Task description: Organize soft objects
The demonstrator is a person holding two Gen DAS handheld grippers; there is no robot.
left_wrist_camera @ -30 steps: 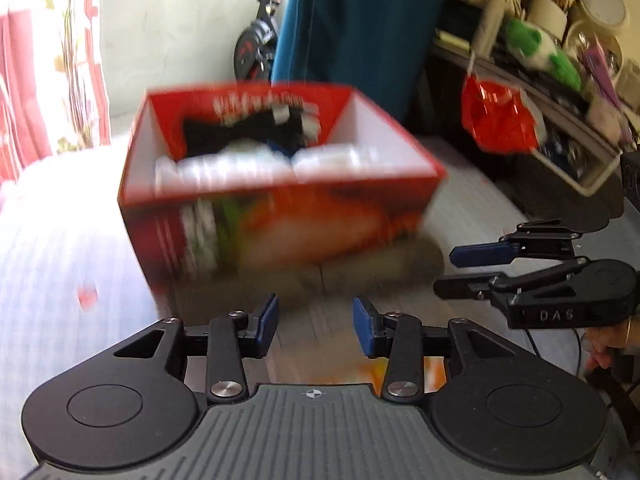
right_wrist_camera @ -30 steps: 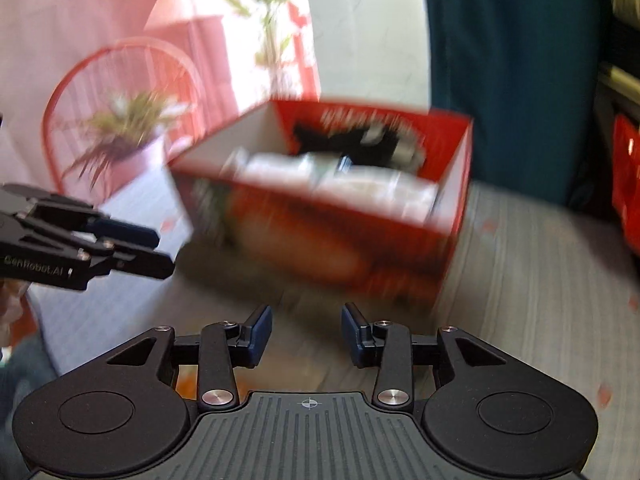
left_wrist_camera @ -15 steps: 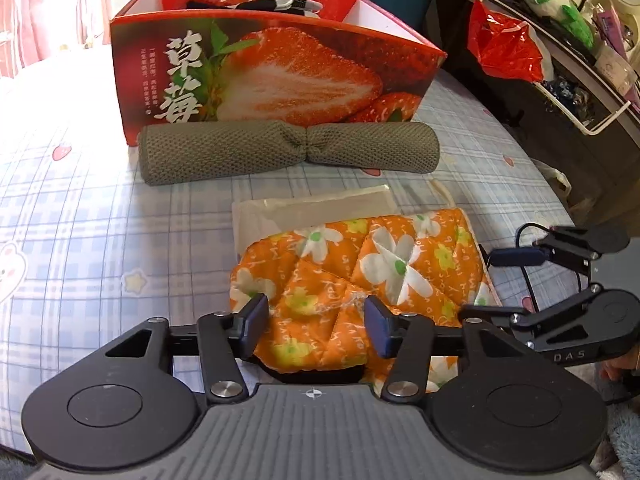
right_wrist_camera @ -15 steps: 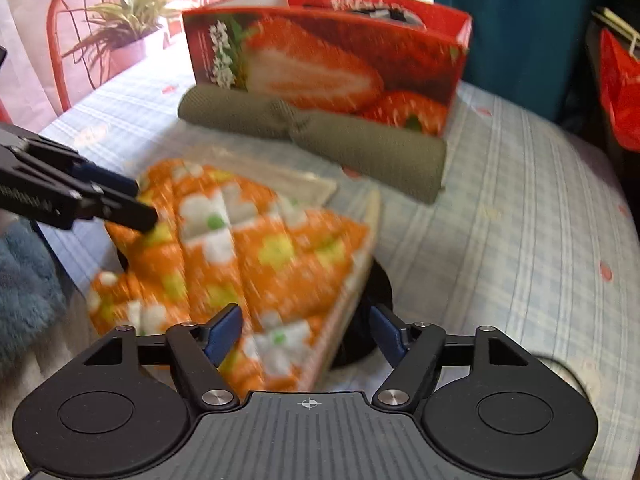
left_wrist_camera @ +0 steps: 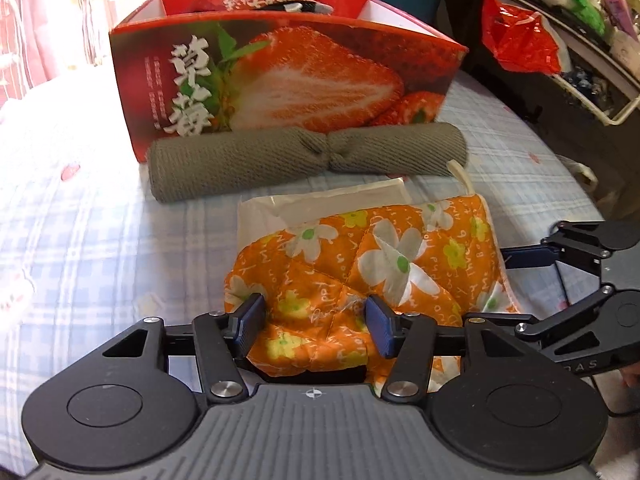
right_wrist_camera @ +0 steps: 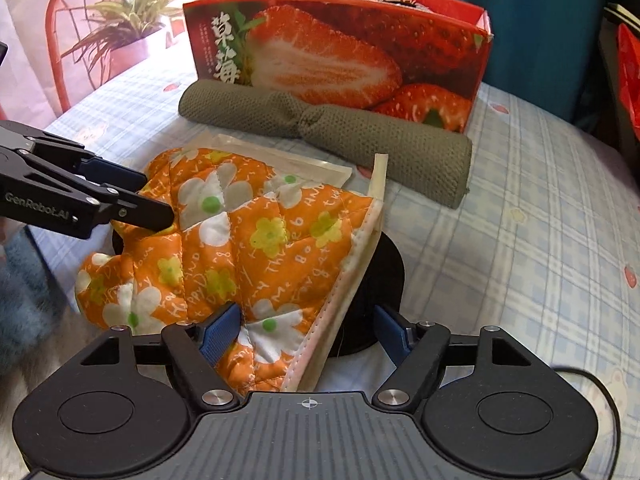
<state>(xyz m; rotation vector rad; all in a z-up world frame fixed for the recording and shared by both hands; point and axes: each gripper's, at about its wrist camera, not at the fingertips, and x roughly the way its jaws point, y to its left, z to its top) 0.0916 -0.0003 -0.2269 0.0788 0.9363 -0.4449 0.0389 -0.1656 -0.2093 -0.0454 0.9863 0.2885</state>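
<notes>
Two grippers flank your orange flowered mitt, which lies in front of the strawberry box, just nearer than the rolled grey towel. Your left gripper has just opened further, jaws apart around the mitt's near edge. Your right gripper is released too, spread over the mitt's cream-bound hem.

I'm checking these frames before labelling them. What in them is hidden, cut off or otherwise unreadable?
- Inside of the red strawberry-print cardboard box: both views, hidden by its front wall.
- Black round object: right wrist view, mostly covered by the orange flowered quilted cloth.
- Flat clear plastic packet: left wrist view, partly under the cloth.
</notes>
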